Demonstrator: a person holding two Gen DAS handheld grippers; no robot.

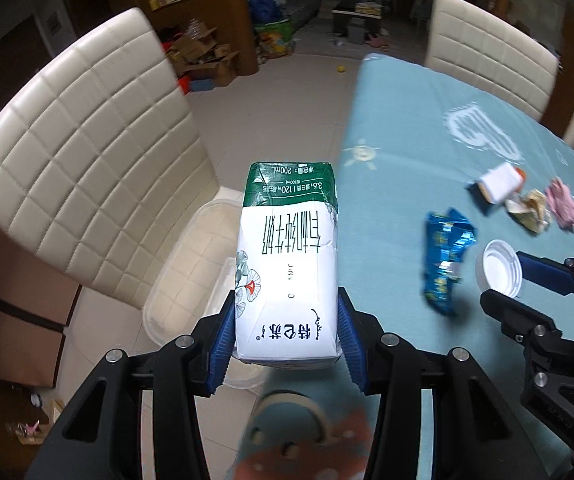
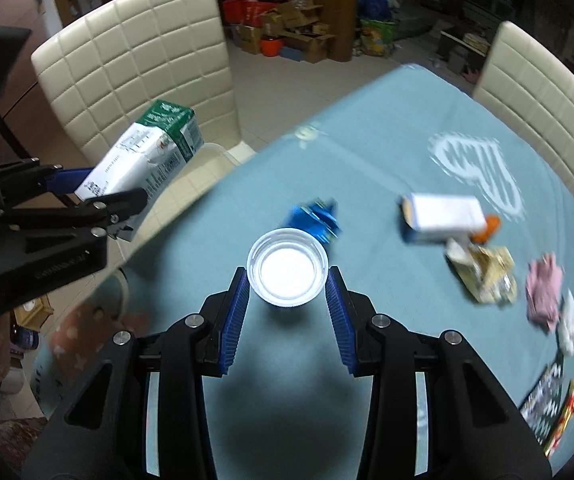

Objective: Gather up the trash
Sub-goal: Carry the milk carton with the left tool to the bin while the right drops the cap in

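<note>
My left gripper (image 1: 287, 340) is shut on a white and green milk carton (image 1: 287, 264) and holds it past the table's left edge, above a clear plastic bin (image 1: 191, 272) on the chair seat. The carton also shows in the right wrist view (image 2: 143, 172). My right gripper (image 2: 287, 292) is open, with its fingers on either side of a white plastic cup (image 2: 286, 273) on the table. The cup also shows in the left wrist view (image 1: 502, 267). A crumpled blue wrapper (image 2: 317, 218) lies just beyond the cup.
A teal tablecloth (image 2: 367, 152) covers the table. On it lie a small white box (image 2: 443, 216), a crumpled tan wrapper (image 2: 487, 276), pink and white paper (image 2: 545, 292) and more wrappers (image 2: 567, 404) at the right. Cream chairs (image 1: 87, 160) stand around the table.
</note>
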